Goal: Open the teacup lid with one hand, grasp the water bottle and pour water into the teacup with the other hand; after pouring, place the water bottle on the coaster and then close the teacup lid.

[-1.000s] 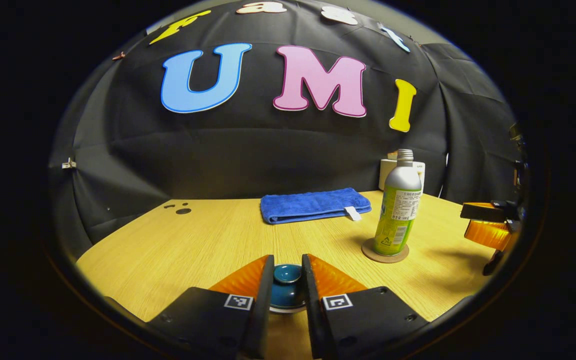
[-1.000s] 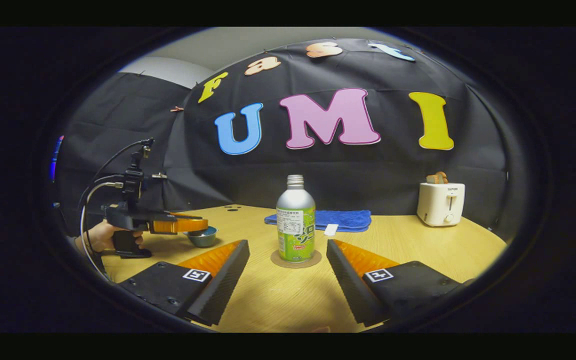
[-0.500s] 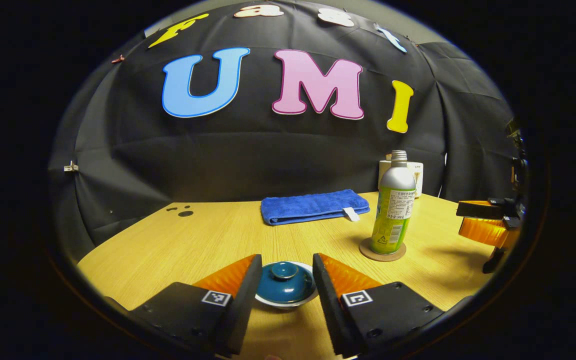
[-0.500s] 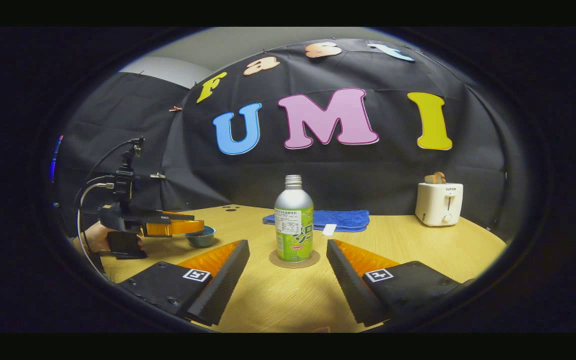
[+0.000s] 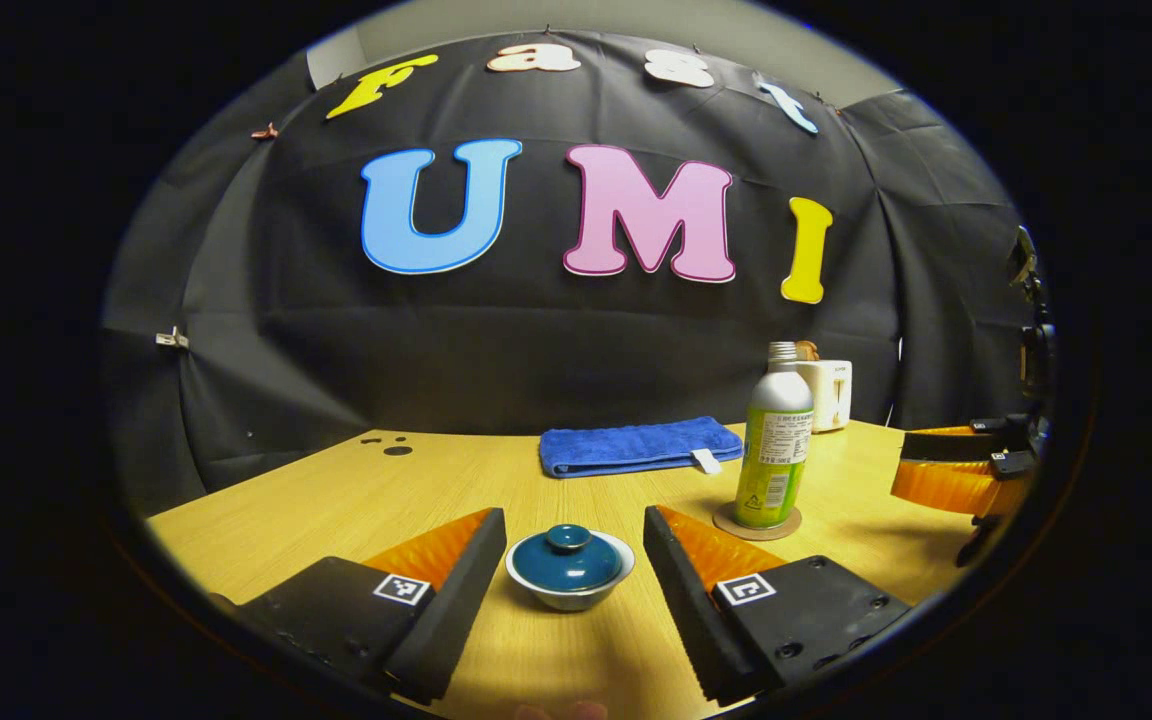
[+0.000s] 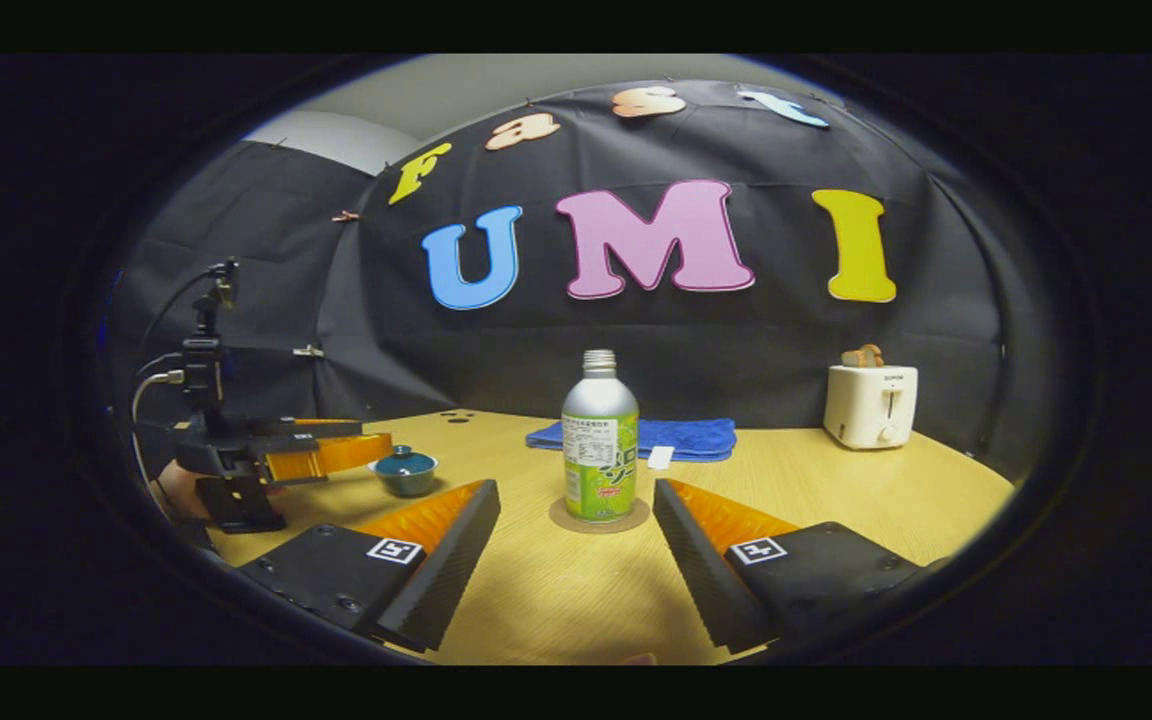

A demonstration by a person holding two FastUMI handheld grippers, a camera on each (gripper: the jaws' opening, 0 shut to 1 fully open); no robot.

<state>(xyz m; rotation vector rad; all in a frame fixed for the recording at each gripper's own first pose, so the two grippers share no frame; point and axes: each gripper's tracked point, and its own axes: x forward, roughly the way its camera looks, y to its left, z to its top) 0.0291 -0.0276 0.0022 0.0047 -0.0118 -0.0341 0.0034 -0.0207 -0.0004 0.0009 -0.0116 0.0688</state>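
Left gripper view: my left claw (image 5: 566,590) gapes around the lidded teacup (image 5: 569,568), touching nothing; bump it and the lid (image 5: 566,556) slides off.

Table (image 5: 336,500) (teacup (image 5: 568,575), towel (image 5: 636,445), coaster (image 5: 756,524), toaster (image 6: 871,405))

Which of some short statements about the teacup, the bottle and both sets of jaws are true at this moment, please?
1. The lid sits on the teacup. True.
2. The water bottle lies on its side on the blue towel. False: it stands upright on the coaster.
3. The left gripper has its jaws clamped on the lid. False: they are open, clear of it.
4. The right gripper is open and holds nothing. True.
5. A toaster stands on the table. True.
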